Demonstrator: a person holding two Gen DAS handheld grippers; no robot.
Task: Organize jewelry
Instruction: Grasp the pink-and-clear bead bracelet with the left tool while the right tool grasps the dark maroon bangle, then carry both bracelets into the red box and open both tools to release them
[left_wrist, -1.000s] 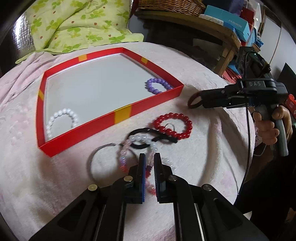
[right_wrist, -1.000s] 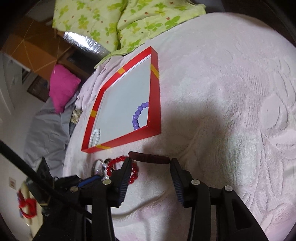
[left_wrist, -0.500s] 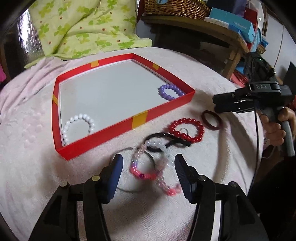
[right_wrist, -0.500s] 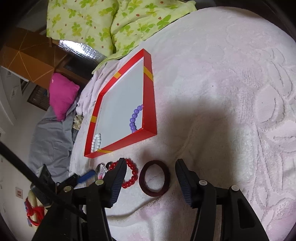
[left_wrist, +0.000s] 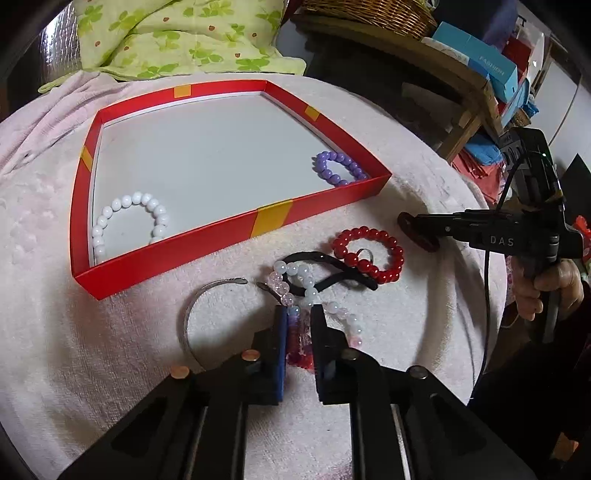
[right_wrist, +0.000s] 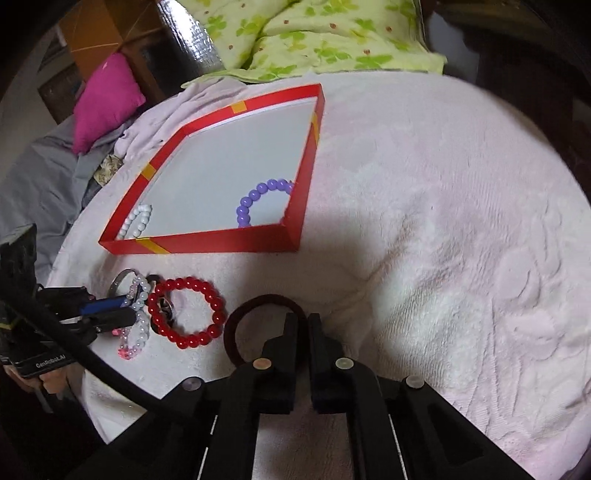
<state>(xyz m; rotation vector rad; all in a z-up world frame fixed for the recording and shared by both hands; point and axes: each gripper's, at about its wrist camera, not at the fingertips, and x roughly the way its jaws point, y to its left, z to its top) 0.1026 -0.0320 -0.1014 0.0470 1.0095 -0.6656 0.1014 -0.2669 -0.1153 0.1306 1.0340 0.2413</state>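
A red tray (left_wrist: 273, 218) (right_wrist: 229, 242) on the pink blanket holds a white bead bracelet (left_wrist: 129, 218) (right_wrist: 136, 221) and a purple one (left_wrist: 338, 168) (right_wrist: 258, 199). My left gripper (left_wrist: 298, 321) is shut on a pink-and-clear bead bracelet (left_wrist: 306, 291) (right_wrist: 135, 328) in front of the tray. My right gripper (right_wrist: 300, 325) (left_wrist: 417, 230) is shut on a dark brown bangle (right_wrist: 240, 325) (left_wrist: 410, 227). A red bead bracelet (left_wrist: 369, 251) (right_wrist: 188, 314), a black band (left_wrist: 332, 273) and a silver bangle (left_wrist: 199, 310) lie loose.
Green floral bedding (left_wrist: 177, 37) lies behind the tray. A wooden shelf (left_wrist: 454, 74) with boxes and a basket stands at the far right. A magenta pillow (right_wrist: 103, 99) lies to the left in the right wrist view.
Both grippers were open half a second ago. The left has shut on the pink-and-clear bracelet, the right on the brown bangle.
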